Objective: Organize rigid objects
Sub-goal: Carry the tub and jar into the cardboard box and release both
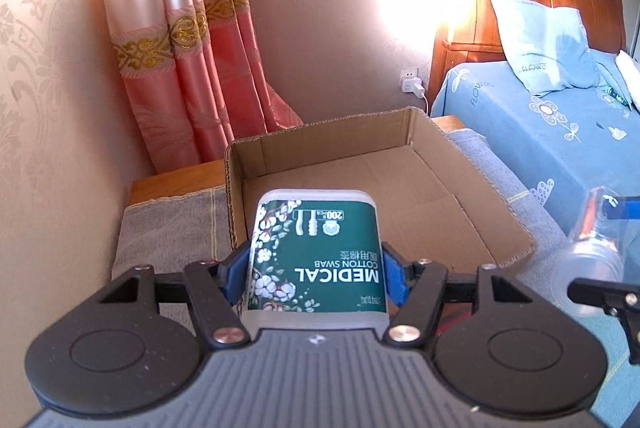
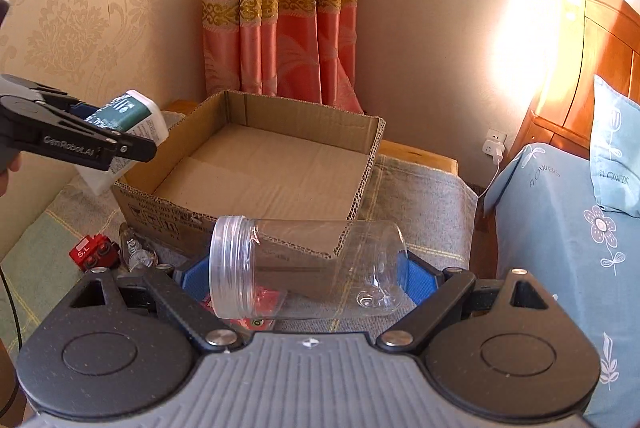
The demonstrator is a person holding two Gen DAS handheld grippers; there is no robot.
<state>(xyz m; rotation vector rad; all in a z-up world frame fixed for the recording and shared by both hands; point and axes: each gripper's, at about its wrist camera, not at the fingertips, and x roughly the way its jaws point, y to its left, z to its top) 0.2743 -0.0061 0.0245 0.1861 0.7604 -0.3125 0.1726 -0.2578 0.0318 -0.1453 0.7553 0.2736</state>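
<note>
Left claw (image 1: 316,278): clamped on cotton swab box (image 1: 316,252), held between blue pads over near edge of cardboard box (image 1: 440,164).
Right claw (image 2: 306,276): gripping clear jar (image 2: 308,268) sideways, mouth leftward, before the box's near corner.

Swab box (image 1: 316,260) in left tool (image 1: 316,278)
</note>
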